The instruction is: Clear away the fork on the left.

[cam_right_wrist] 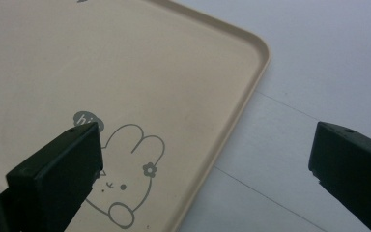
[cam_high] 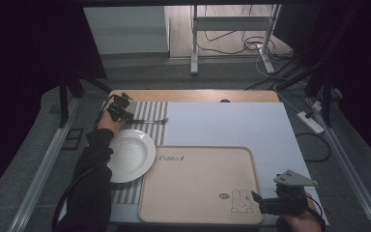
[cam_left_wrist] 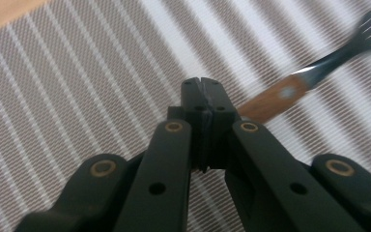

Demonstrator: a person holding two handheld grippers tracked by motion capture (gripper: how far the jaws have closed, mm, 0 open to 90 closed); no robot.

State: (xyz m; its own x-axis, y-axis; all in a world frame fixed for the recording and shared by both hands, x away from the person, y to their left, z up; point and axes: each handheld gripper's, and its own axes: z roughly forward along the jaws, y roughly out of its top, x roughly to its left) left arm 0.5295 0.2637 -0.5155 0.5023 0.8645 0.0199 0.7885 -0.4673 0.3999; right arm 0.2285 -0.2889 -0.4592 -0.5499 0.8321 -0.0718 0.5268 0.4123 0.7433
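Left gripper (cam_left_wrist: 204,96) seemingly clamps fork (cam_left_wrist: 290,92) handle over striped placemat (cam_left_wrist: 77,96); right gripper (cam_right_wrist: 205,159) gapes empty above tray (cam_right_wrist: 125,58).

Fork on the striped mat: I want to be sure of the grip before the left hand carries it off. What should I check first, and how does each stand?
1. Left gripper shut: ok, jaws together.
2. Fork clamped by its wooden handle: cannot tell, handle passes behind the jaws.
3. Plate bare: ok.
4. Tray bare: ok.
5. Right gripper out of the way: ok, open at the tray's near right corner.
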